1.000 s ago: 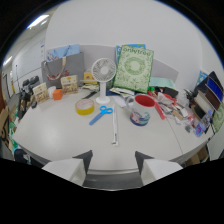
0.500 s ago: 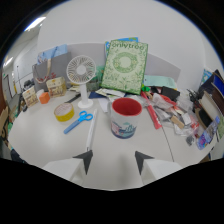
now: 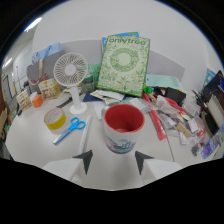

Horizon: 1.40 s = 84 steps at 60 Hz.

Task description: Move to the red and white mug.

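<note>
Gripper view: white bench [image 3: 35,137], crowded along the back under a plain pale wall. Small white desk fan [image 3: 71,75] standing upright, yellow tape roll [image 3: 54,119] and blue-handled scissors [image 3: 70,129] lying near its base. Green patterned box [image 3: 124,64] leaning upright behind. Heap of packets and wrappers [image 3: 172,112] off to one side. Hand-held gripper [image 3: 112,160] spread wide, holding nothing. Red and white mug [image 3: 123,128] upright just ahead of the fingertips, centred on the gap, untouched.
</note>
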Each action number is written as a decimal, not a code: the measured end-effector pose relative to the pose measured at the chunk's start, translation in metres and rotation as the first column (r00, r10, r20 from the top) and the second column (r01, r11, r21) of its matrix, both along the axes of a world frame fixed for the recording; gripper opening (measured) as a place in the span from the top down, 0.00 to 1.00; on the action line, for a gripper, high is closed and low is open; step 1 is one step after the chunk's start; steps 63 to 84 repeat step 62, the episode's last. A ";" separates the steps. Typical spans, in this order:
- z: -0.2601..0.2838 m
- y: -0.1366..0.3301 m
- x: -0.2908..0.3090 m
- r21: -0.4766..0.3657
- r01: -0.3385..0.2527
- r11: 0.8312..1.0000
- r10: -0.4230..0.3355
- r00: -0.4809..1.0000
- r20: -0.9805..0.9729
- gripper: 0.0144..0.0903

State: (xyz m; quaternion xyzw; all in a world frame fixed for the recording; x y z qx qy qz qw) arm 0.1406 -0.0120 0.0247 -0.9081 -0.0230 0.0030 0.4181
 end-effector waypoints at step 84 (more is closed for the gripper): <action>-0.009 0.031 0.014 -0.005 0.029 1.000 -0.029 1.000 0.003 0.08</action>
